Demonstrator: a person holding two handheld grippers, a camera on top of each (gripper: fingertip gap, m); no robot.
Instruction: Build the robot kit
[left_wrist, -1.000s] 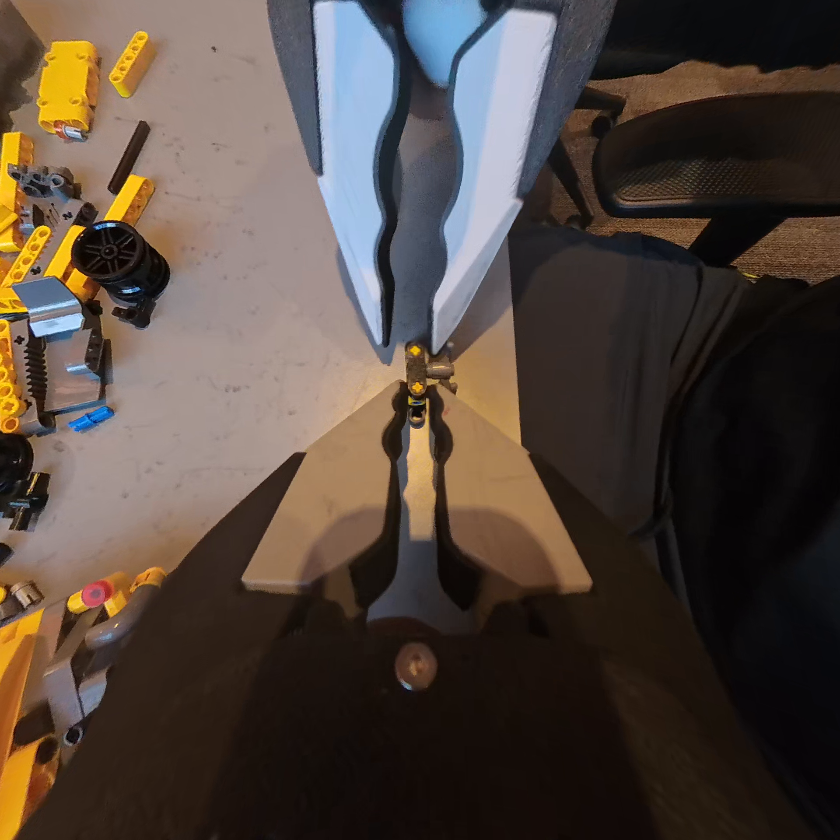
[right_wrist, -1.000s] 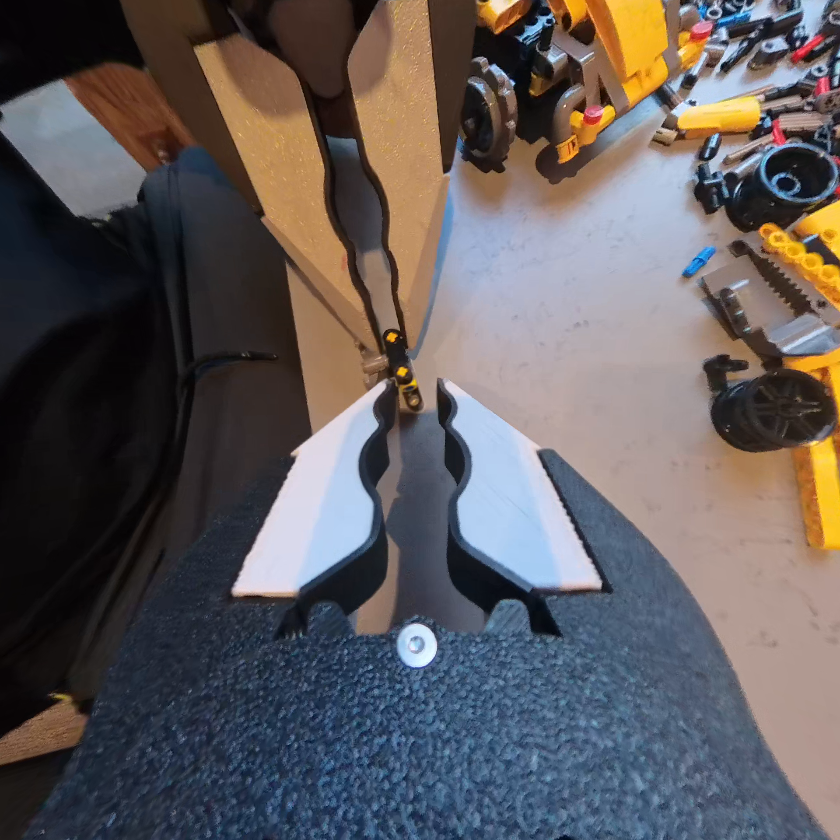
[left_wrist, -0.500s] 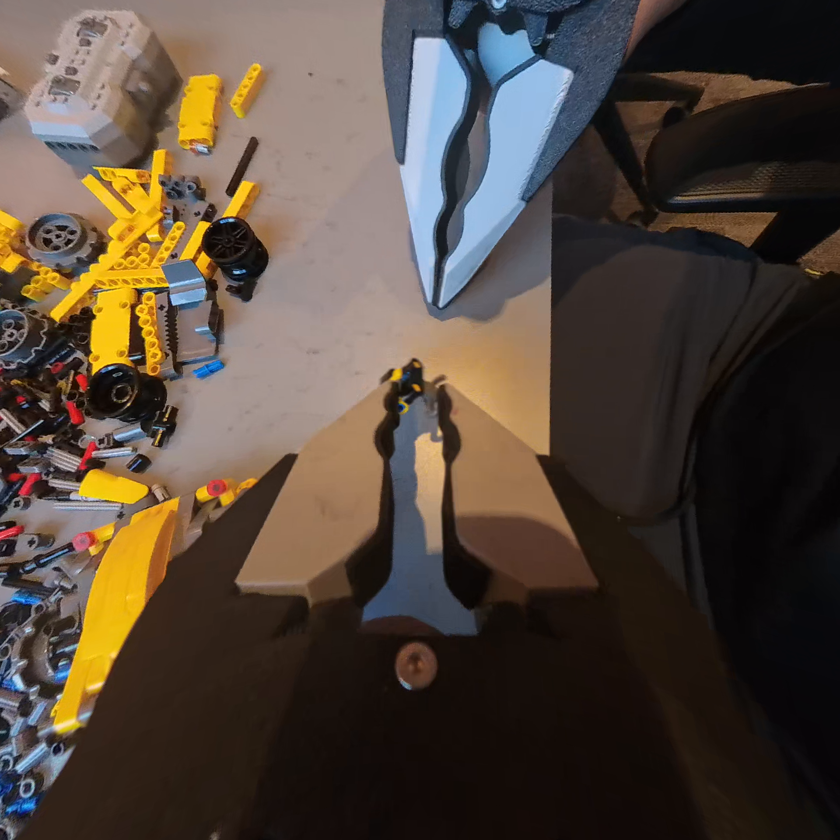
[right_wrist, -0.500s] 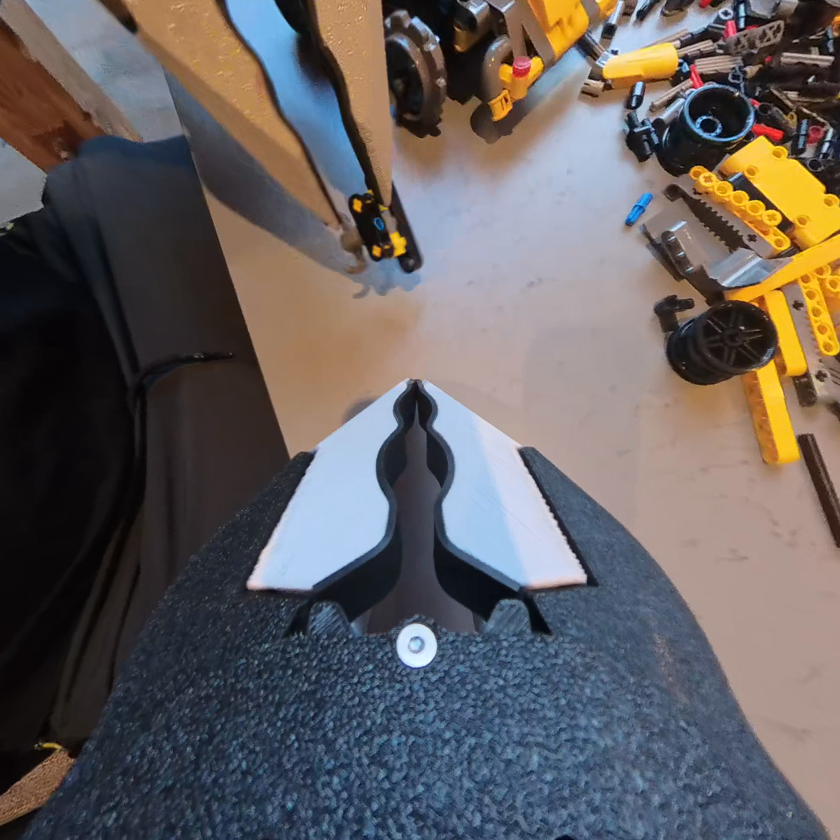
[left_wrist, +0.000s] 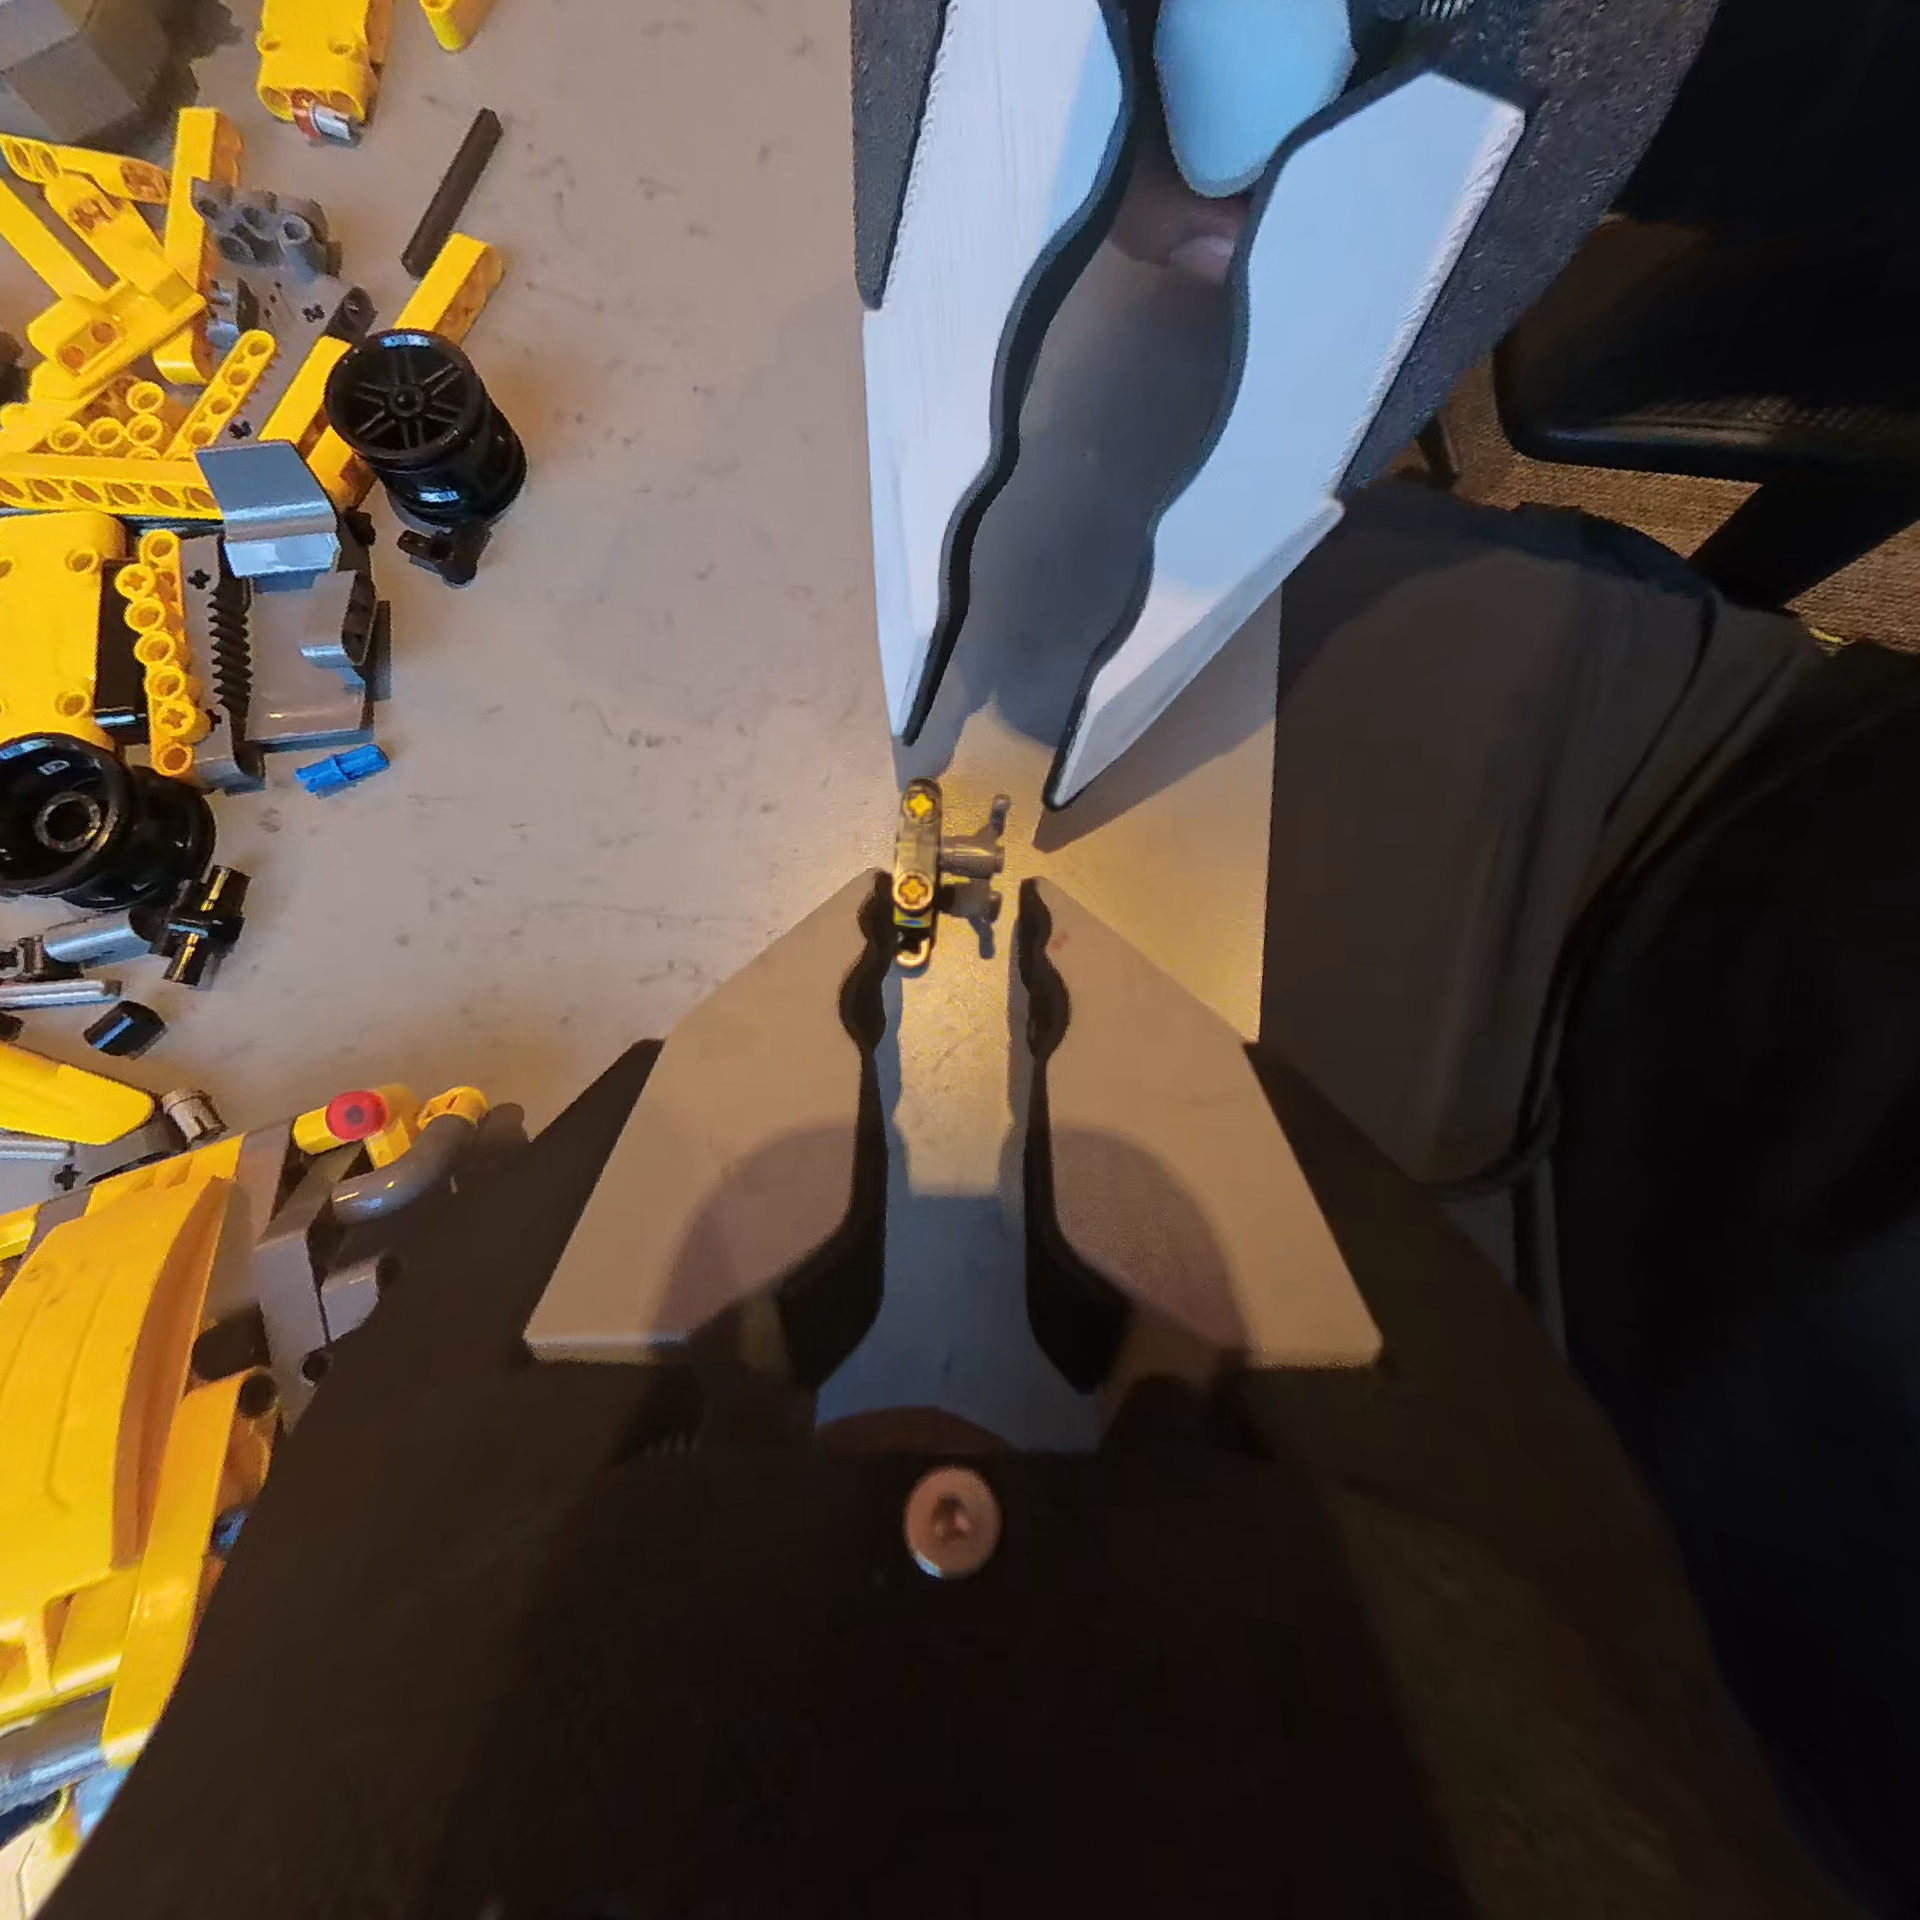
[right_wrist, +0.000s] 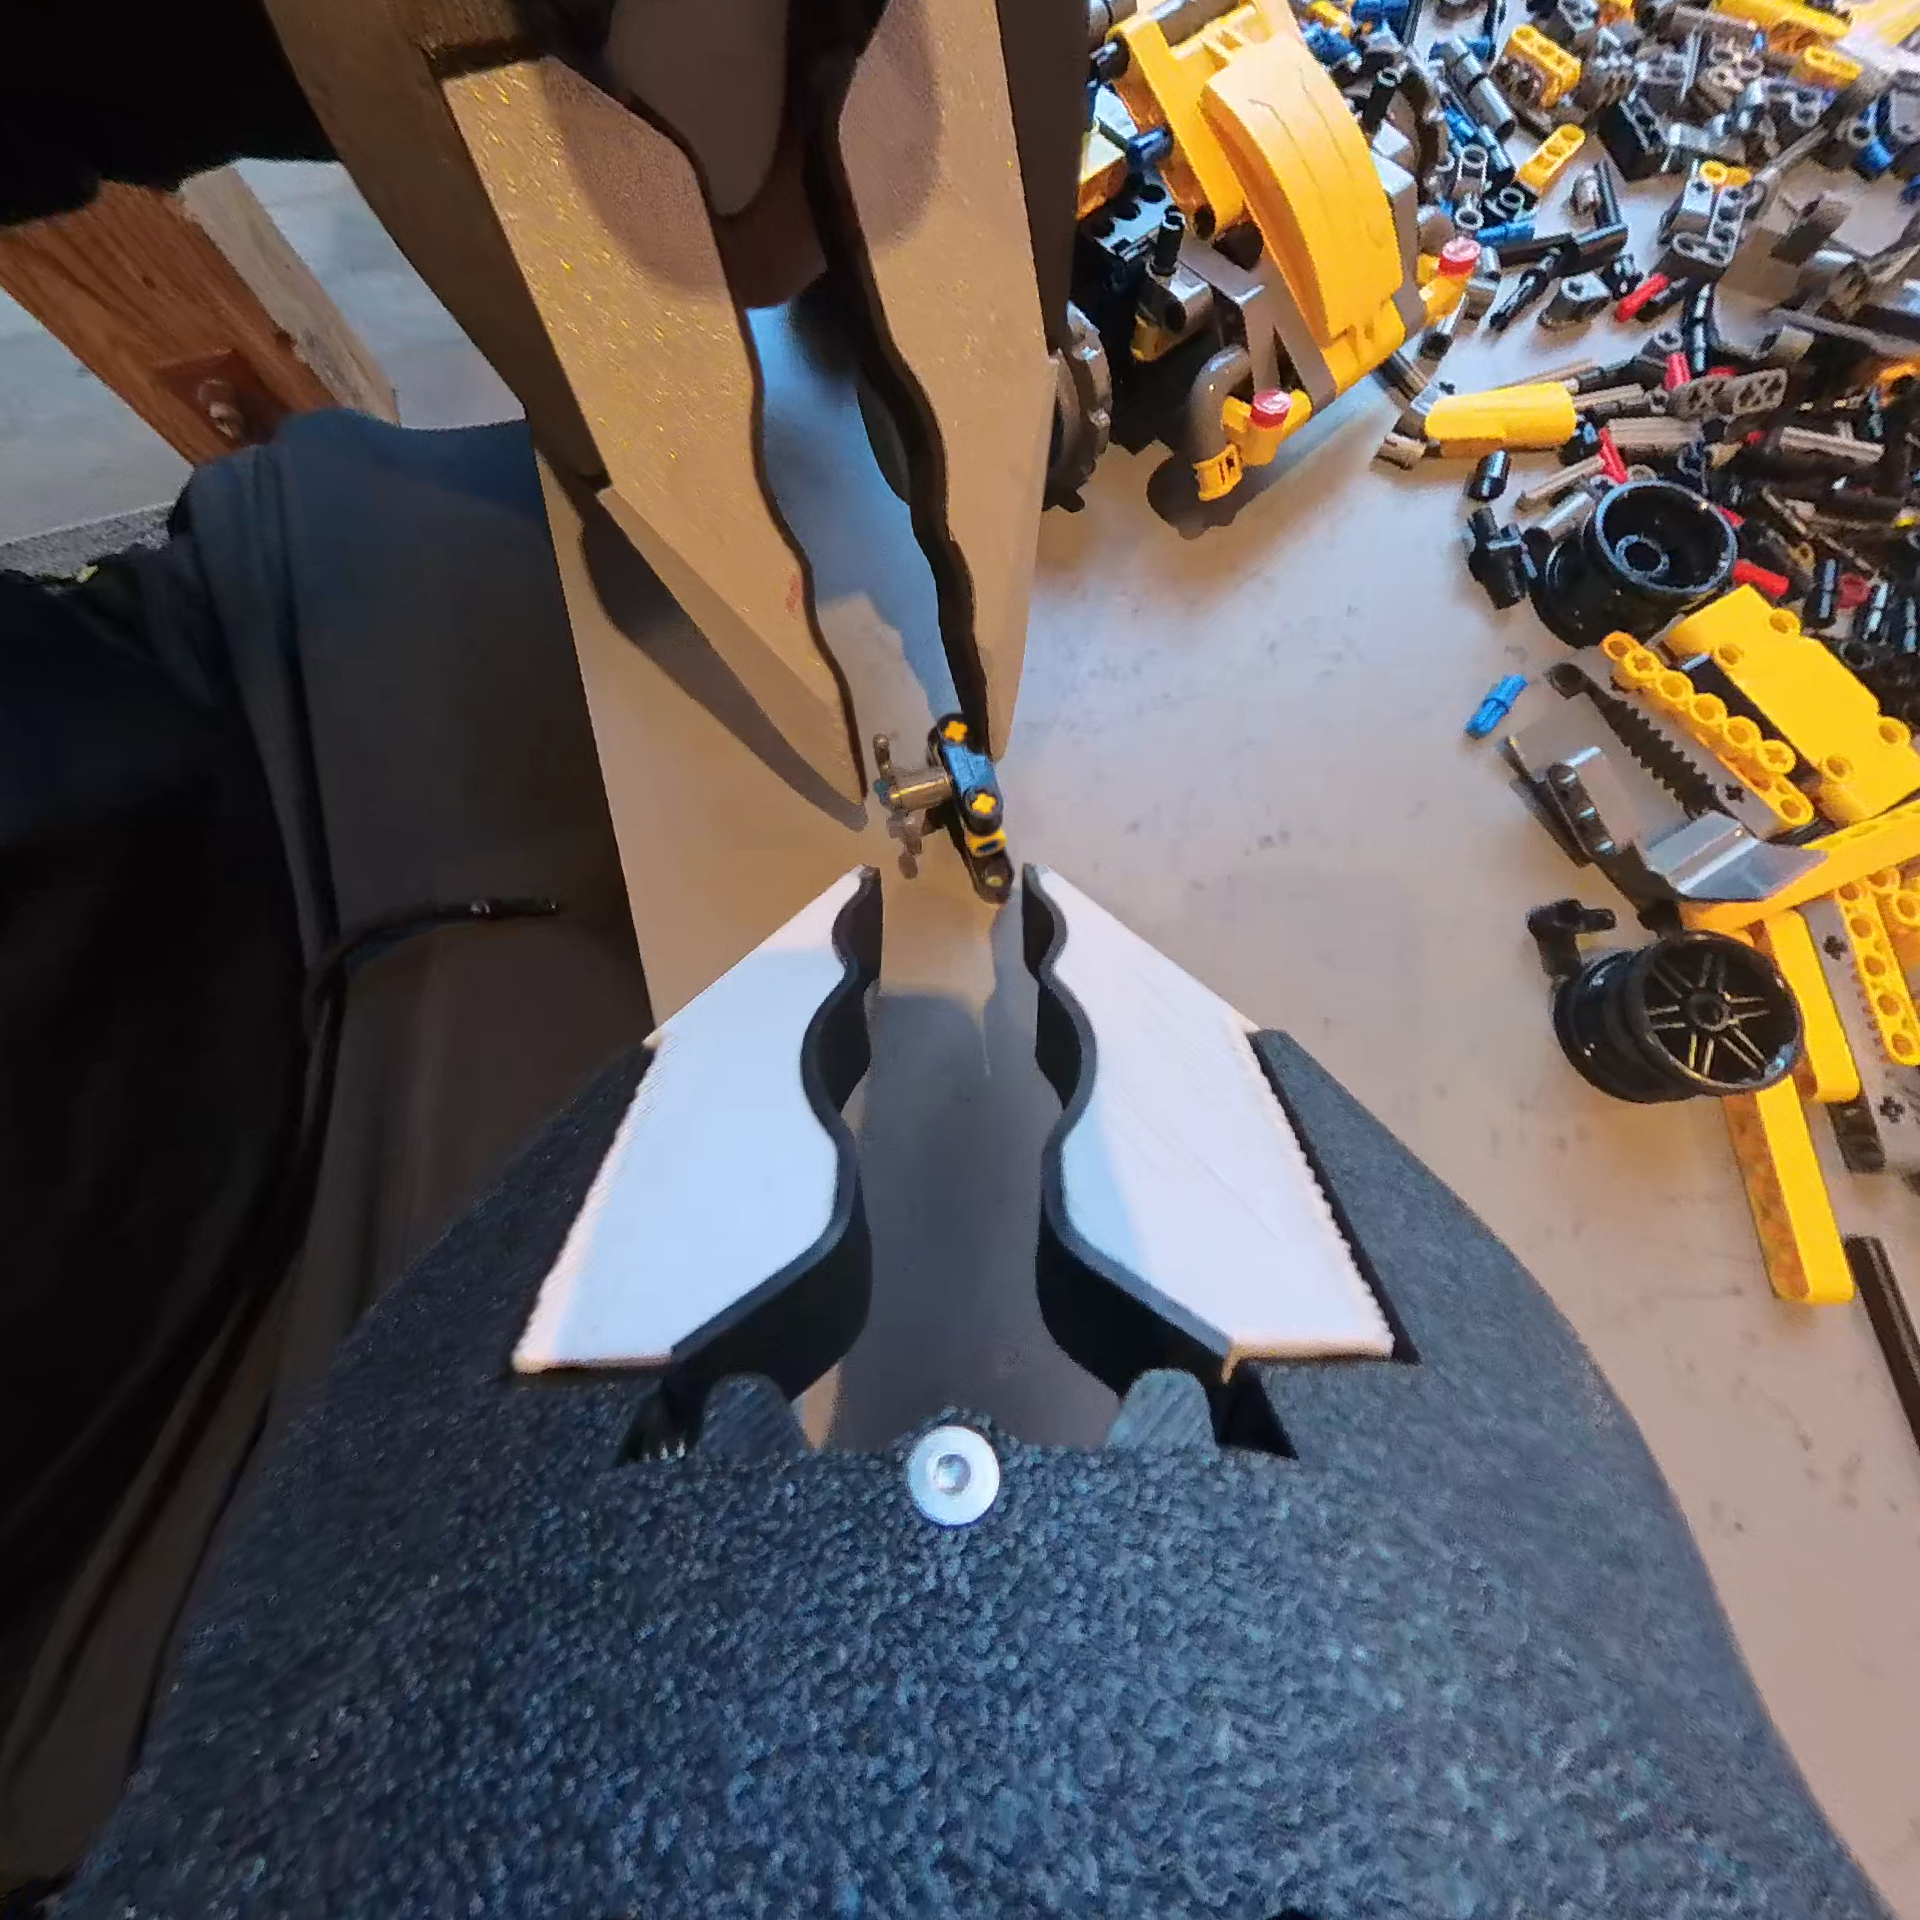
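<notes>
A small black connector with yellow pins and a grey axle part (left_wrist: 920, 868) sits low over the pale tabletop (left_wrist: 644, 644), close to the table's edge. My left gripper (left_wrist: 948, 883) is open. The piece stands between its grey fingertips, beside the left one and clear of the right one. My right gripper (right_wrist: 948, 873) is open too, with its white fingertips facing the piece (right_wrist: 961, 774) from the other side and just short of it. Both grippers' tips are close to the table. I cannot tell whether the piece rests on the table.
Loose yellow, black and grey building pieces lie to the left, with a black wheel (left_wrist: 421, 426) and a blue pin (left_wrist: 341, 769). A part-built yellow vehicle (right_wrist: 1278, 208) stands behind. A person's dark-clothed lap (left_wrist: 1455, 831) and an office chair (left_wrist: 1714, 436) lie beyond the table edge. Only a small space, under 4 cm, lies between the two pairs of fingers. Left tips and right tips are each some 12 cm from the blue pin (left_wrist: 341, 769). Look for it in the right wrist view (right_wrist: 1494, 700) too.
The two grippers had drawn apart with the left one shut on the piece. Now they are tip to tip again, low over the table, and both have opened.
</notes>
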